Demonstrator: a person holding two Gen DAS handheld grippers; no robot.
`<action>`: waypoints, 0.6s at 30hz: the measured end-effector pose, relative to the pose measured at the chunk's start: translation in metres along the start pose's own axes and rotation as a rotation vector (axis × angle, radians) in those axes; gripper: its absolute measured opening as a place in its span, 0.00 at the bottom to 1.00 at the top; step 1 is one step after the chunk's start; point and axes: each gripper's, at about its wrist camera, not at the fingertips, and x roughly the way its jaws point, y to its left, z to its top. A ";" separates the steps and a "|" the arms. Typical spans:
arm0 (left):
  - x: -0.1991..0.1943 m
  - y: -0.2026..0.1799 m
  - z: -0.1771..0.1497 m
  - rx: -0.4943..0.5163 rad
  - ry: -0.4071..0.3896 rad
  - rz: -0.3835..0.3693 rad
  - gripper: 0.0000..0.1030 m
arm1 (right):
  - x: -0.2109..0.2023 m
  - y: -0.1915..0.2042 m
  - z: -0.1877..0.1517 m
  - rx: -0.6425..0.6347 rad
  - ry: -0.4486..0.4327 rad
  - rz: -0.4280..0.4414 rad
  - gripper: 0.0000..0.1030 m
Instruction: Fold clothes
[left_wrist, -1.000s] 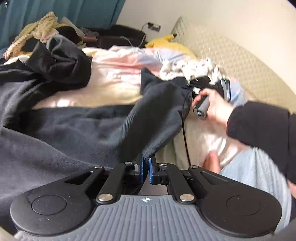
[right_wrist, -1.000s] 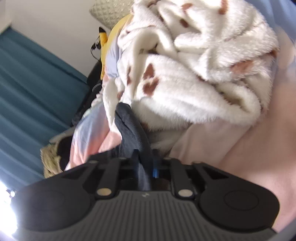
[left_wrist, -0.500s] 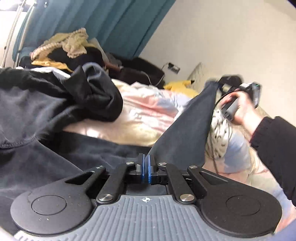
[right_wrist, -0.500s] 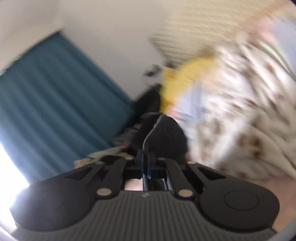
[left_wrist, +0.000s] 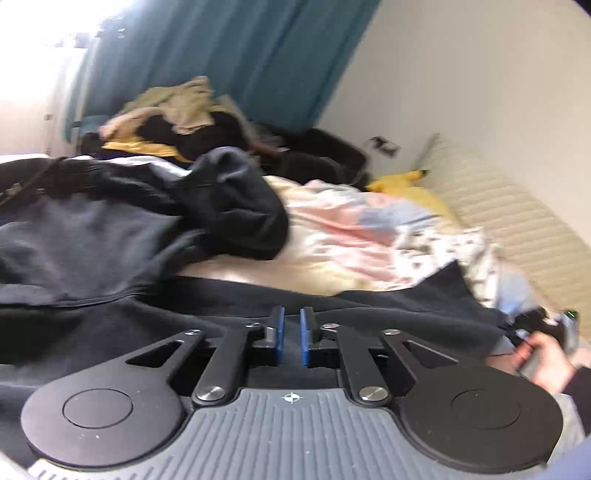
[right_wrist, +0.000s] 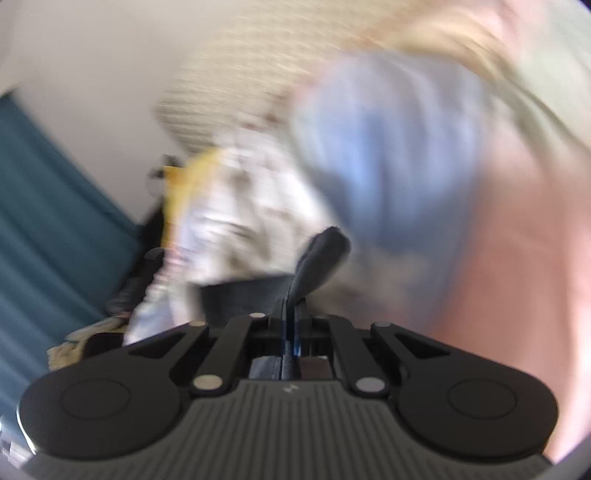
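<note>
Motion-blurred throughout in the right wrist view: pale blue rounded fabric mass (right_wrist: 391, 147), white brown-spotted fleece blanket (right_wrist: 240, 206).

The garment (left_wrist: 388, 306) spread in front is black, with a dark navy-grey piece (left_wrist: 92, 229) bunched behind it; the bedding (left_wrist: 332, 229) is pale pink with light blue patches, and a white fleece (left_wrist: 443, 247) on it carries small brown spots; the curtain (left_wrist: 229, 55) is teal; the headboard (left_wrist: 517, 218) is cream, ribbed; a yellow item (left_wrist: 406, 184) lies beside it; the left gripper (left_wrist: 291, 332) has blue pads on black fingers above a grey ridged body; the right gripper (right_wrist: 290, 332) matches, black and grey.
</note>
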 end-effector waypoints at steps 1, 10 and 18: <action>0.001 0.001 0.001 -0.006 0.003 0.016 0.30 | 0.001 -0.005 -0.003 -0.002 0.006 -0.007 0.05; -0.006 0.007 0.004 0.014 -0.050 0.070 0.71 | -0.017 0.082 0.008 -0.158 -0.031 0.237 0.05; -0.030 0.037 0.020 -0.111 -0.084 0.105 0.85 | -0.004 0.030 0.000 -0.168 0.016 0.055 0.05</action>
